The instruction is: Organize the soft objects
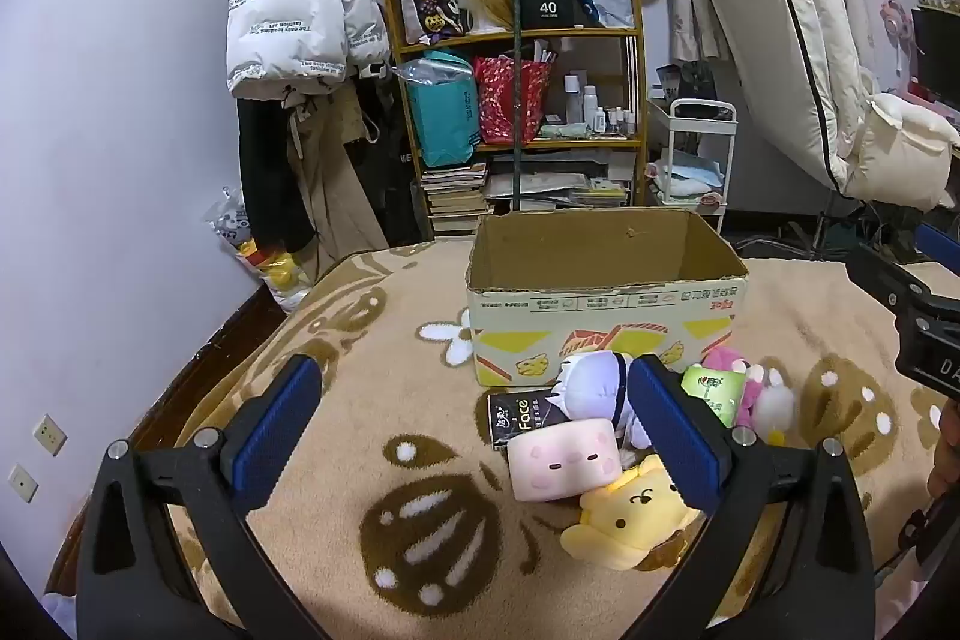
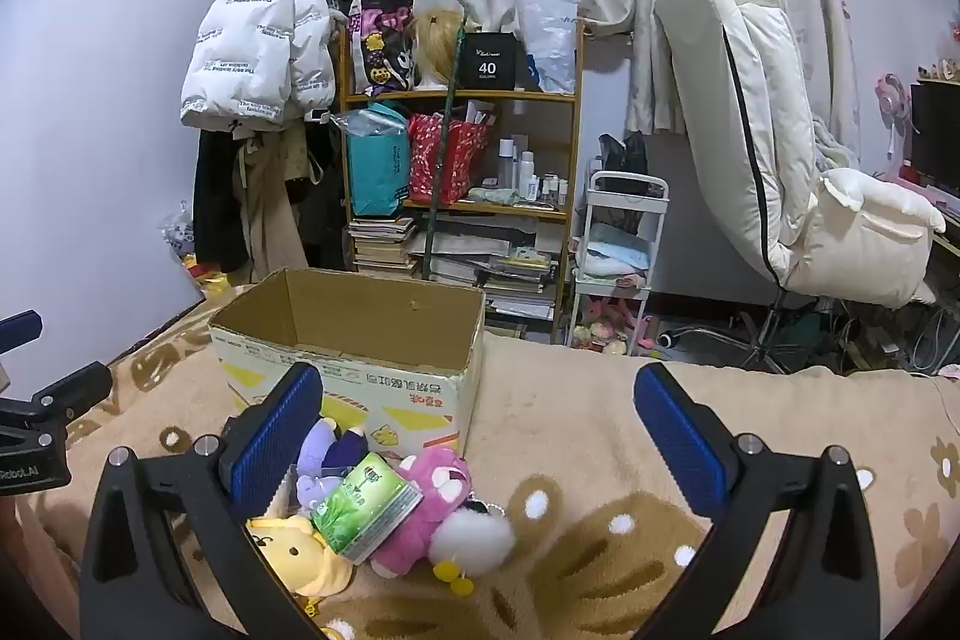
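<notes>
Judging handling first: plush toys look light, squashy, non-fragile; pads should bite into the bulk of a body or head, not ears or thin limbs, which would likely slip or dangle; yellow dog plush (image 1: 624, 514) best taken across its round head; pink square cushion plush (image 1: 564, 460) is blocky, take across its flat sides; green tissue pack (image 2: 367, 508) has a slick wrapper, probably slippery, squeeze mid-body; dark "Face" packet (image 1: 521, 415) lies flat under the cushion, thin, awkward to pinch from above.

Looks: yellow dog has a drawn face, lies on its side; cushion is pale pink with a small printed face; white-and-navy doll plush (image 1: 591, 385) leans at the box front; magenta plush (image 2: 429, 505) has a white fluffy pom-pom (image 2: 474, 538) touching it.

Location: all in one heap on the beige patterned blanket (image 1: 372, 370), just in front of the open cardboard box (image 1: 606, 280); box interior shows nothing inside from these angles.

Left gripper (image 1: 474, 430) jaws wide, nothing between them, hovering near the heap with its right finger in front of the doll plush; right gripper (image 2: 474, 439) also spread wide, holding nothing, above the magenta plush and tissue pack.
</notes>
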